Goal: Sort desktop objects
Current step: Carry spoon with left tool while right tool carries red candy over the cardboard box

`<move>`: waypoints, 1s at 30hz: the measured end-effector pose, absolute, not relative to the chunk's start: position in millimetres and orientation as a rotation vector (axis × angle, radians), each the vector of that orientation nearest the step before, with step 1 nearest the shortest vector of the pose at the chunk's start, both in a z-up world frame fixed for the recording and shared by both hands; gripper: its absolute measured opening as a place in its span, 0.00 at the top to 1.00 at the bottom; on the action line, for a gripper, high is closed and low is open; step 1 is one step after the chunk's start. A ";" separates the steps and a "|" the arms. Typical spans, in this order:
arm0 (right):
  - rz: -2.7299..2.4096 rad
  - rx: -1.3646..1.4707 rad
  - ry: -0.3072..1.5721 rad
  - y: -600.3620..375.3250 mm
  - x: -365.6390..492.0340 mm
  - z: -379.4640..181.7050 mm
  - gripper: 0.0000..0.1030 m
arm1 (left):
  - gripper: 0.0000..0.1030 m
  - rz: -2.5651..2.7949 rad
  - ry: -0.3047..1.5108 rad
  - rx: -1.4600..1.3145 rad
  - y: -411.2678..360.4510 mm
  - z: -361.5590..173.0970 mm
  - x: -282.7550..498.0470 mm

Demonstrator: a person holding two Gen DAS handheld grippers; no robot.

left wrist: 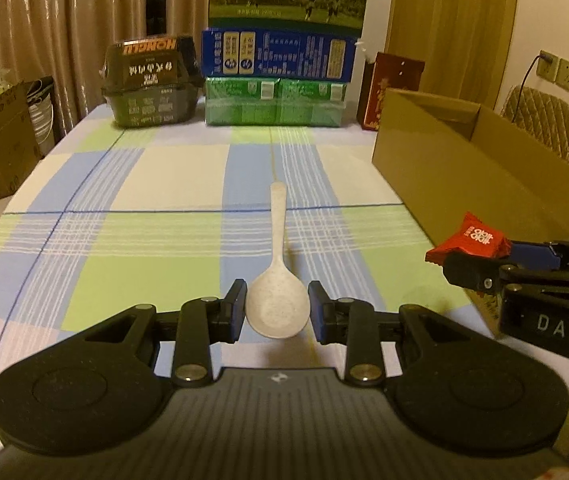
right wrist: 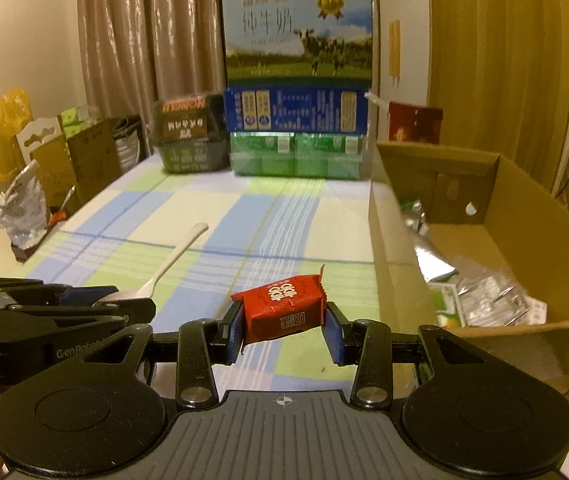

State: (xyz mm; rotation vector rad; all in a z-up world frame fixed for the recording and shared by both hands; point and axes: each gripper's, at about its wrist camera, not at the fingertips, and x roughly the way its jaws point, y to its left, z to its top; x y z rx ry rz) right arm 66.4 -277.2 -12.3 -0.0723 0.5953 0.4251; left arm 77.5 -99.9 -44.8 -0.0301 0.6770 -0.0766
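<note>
The left gripper (left wrist: pixel 277 310) has its jaws closed on the bowl of a white speckled plastic spoon (left wrist: pixel 277 280), whose handle points away toward the far edge of the counter (left wrist: pixel 144 184), covered in a blue, green and white checked cloth. The spoon hangs clear above the cloth. The right gripper (right wrist: pixel 283 330) has its jaws clamped on a small red foil-wrapped candy (right wrist: pixel 280 310), held above the counter just beside the near left wall of the open brown cardboard box (right wrist: pixel 496 248) that stands along the right edge. Silver and green packets (right wrist: pixel 484 300) lie inside that box. Stacked milk cartons (right wrist: pixel 298 92) and a dark plastic basket (right wrist: pixel 188 140) line the far edge.
</note>
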 end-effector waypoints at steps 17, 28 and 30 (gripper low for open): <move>0.371 -0.021 0.511 -322.9 24.1 35.5 0.63 | 0.73 -0.103 0.617 0.002 -132.8 10.9 27.9; 0.254 0.034 0.480 -376.4 22.5 54.1 0.63 | 0.74 -0.186 0.584 0.013 -172.2 33.9 19.6; 0.237 0.043 0.471 -386.0 24.0 57.6 0.63 | 0.73 -0.202 0.581 0.016 -180.8 36.4 20.8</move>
